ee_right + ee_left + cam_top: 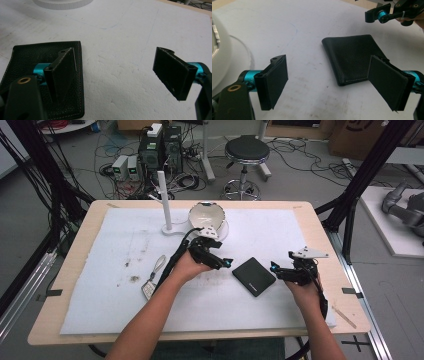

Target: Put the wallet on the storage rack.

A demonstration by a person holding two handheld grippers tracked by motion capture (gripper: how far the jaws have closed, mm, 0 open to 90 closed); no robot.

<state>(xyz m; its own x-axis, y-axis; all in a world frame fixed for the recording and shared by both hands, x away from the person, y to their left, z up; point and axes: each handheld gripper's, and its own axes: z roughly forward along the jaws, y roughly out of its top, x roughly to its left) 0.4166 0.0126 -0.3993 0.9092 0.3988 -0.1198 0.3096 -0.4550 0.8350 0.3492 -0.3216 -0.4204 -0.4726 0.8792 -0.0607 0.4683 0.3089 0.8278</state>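
High view puts the black leather wallet (254, 276) a little right of the frame's centre, lying flat and closed on the white foam sheet (100, 285) that covers the wooden table (320, 227). It sits between the two grippers, touched by neither. The left gripper (226, 263) is just left of the wallet's upper corner, the right gripper (274, 269) just off its right edge, both with their tips turned toward it.

Left gripper view shows the wallet (352, 60) at centre right, its folded spine toward the frame's left and pale stitching along its near edge. The left gripper (334, 83) has its jaws spread wide with nothing between them; the right-hand jaw overlaps the wallet's lower right corner in the picture. The right gripper (368, 17) is at the upper right.

Right gripper view places the wallet (27, 57) at the lower left, partly behind one jaw. The right gripper (116, 75) is likewise wide apart, with bare foam between its pads.

Farther out in the high view, a white bowl-shaped lamp (206, 217) and a white upright post (164, 202) on a round base stand at upper centre, and a lanyard with a card (152, 280) lies left of the left forearm. A black stool (246, 155) stands on the floor beyond the table.
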